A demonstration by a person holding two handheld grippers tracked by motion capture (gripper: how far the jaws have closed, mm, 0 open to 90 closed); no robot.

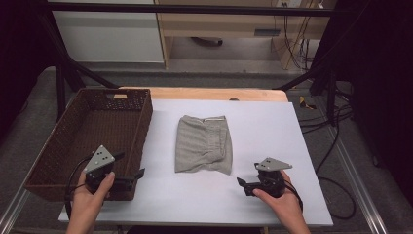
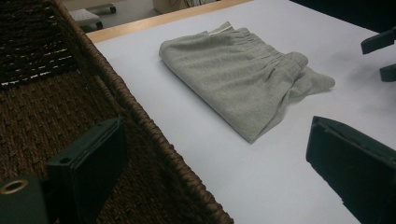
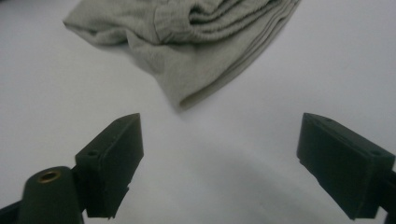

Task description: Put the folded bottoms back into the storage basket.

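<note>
Grey folded cotton shorts (image 1: 203, 144) lengthwise on white worktop (image 1: 263, 131), ahead-left of nearer right gripper (image 1: 242, 184); both grippers released, left gripper (image 1: 141, 173) beside wicker basket (image 1: 58, 146).

Soft grey knit cloth shorts (image 1: 203, 144) lie on the counter's (image 1: 263, 131) smooth matt white top beside a rough brown woven wicker basket (image 1: 58, 141).

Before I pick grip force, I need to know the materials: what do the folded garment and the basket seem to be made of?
The folded garment looks like soft grey knit fabric, probably cotton jersey: matte, with a gathered waistband. The basket looks like dark brown woven wicker or rattan, possibly synthetic: its braided strands show plainly in the left gripper view.
</note>
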